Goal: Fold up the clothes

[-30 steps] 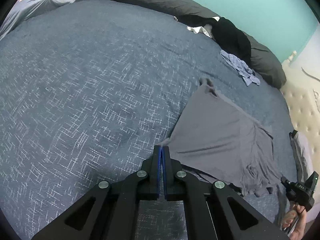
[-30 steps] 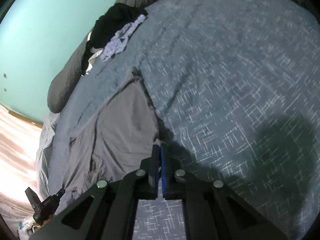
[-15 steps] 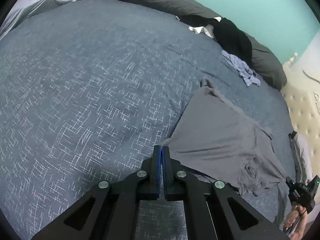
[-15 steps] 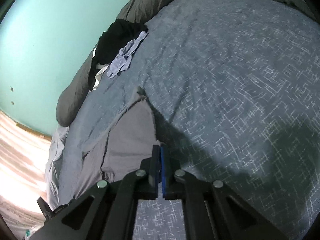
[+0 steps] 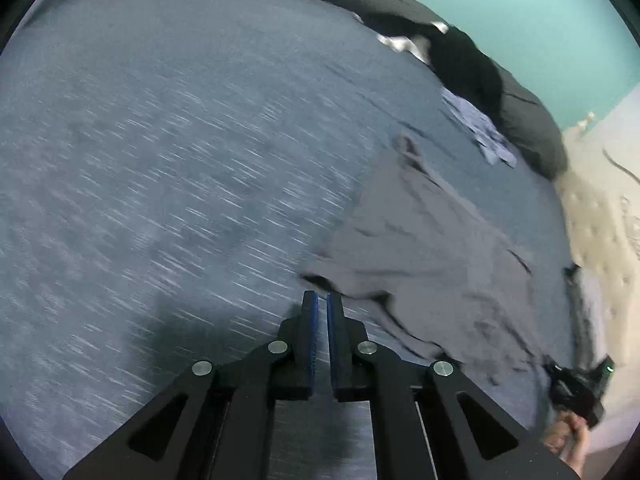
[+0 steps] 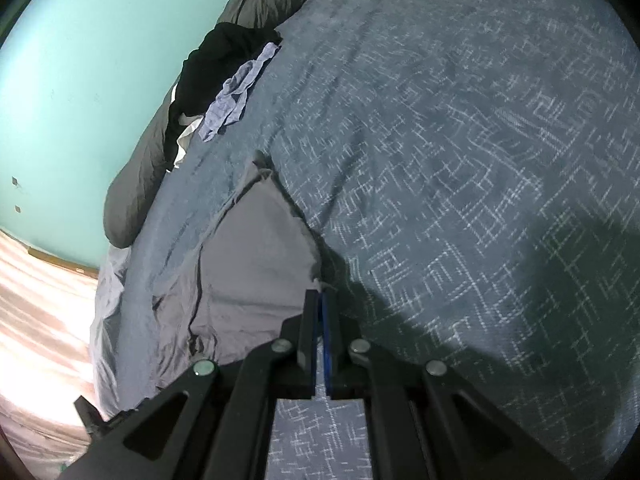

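Step in hand: carry one corner of the grey garment [image 5: 432,248] across to make a fold.

1. Right claw [image 6: 320,296]: the jaws are closed, and a corner of the garment appears to be pinched at their tips. The pinch is small, so I read it with some caution. The fabric rises from the bed [image 6: 480,160] toward the tips and casts a shadow at 1 o'clock of the claw.
2. Left claw [image 5: 322,300]: the jaws are opening, a narrow gap shows between the blue pads, and nothing lies between them. The nearest garment corner sits just ahead, at 1 o'clock of the tips. This view is motion-blurred.
3. I would keep the right grip low and draw the corner level over the body of the garment, so that the layer below does not drag. I would use the left claw to pin or re-pinch the near corner, so that both ends of the fold line travel together.

Edges and room: the garment lies near the bed's side edge. In the right wrist view the floor [image 6: 40,320] shows at 8 o'clock. Open bedspread runs from 9 to 12 o'clock in the left wrist view, which gives ample room to lay the fold. A black clothing pile [image 5: 460,60] and a pale blue cloth [image 5: 480,128] sit well apart at 1 o'clock, against the dark pillows [image 5: 528,120].
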Demonstrator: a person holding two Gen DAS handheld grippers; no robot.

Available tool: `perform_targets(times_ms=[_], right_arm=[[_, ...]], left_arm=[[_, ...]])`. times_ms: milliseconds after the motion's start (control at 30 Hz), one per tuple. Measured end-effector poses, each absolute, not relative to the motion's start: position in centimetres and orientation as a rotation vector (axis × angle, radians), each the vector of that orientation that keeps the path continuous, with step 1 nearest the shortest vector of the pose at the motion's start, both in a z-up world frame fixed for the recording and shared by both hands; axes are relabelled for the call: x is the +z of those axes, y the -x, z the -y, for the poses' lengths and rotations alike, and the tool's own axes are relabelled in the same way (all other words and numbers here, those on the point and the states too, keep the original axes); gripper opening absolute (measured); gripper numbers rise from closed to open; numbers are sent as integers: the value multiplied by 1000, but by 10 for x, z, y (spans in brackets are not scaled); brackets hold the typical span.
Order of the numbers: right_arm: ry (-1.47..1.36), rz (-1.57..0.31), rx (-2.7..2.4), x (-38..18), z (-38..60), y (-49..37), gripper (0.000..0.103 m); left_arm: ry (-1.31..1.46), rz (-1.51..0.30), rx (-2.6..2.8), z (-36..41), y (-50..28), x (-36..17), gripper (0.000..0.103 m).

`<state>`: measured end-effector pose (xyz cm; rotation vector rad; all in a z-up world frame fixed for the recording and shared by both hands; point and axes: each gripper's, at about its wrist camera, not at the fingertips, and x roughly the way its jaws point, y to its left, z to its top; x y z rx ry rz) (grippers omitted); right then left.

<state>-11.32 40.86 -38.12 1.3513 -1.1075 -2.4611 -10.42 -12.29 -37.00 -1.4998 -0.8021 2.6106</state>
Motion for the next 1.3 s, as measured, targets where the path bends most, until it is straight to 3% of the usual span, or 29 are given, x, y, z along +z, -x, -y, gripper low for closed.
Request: perform_targets(times_ms=[233, 300, 367, 500, 833, 1033, 1167, 1233, 1267, 1300], right_arm=[[-1400, 1188, -2448, -388, -412, 108, 5], [-1420, 1200, -2434, -388, -410, 105, 13], [-1428, 1203, -2418, -385, -406, 101, 22], [-1437, 1165, -2394, -378, -389, 89, 24], [-1485, 1043, -2360, -393, -354, 100, 24], [-1429, 992, -2362, -390, -353, 111, 24], [-1402, 989, -2339, -389, -350, 114, 24], [-1383, 984, -2341, -387, -350, 115, 18], [-1374, 991, -2341, -386, -351, 115, 8], [-1365, 998, -2342, -385, -352, 116, 8]], left_arm=[[1565, 829, 2419, 79, 117, -397, 8], [1571, 827, 2403, 72, 118, -400, 20], [1567, 820, 2405, 68, 117, -398, 23], [1557, 803, 2389, 58, 117, -395, 37], [1558, 779, 2407, 55, 125, -401, 38], [1528, 747, 2407, 54, 127, -396, 34], [1524, 724, 2404, 50, 129, -395, 14], [1523, 722, 2401, 48, 132, -395, 9], [1522, 721, 2399, 47, 132, -395, 5], [1519, 719, 2396, 47, 132, -394, 4]])
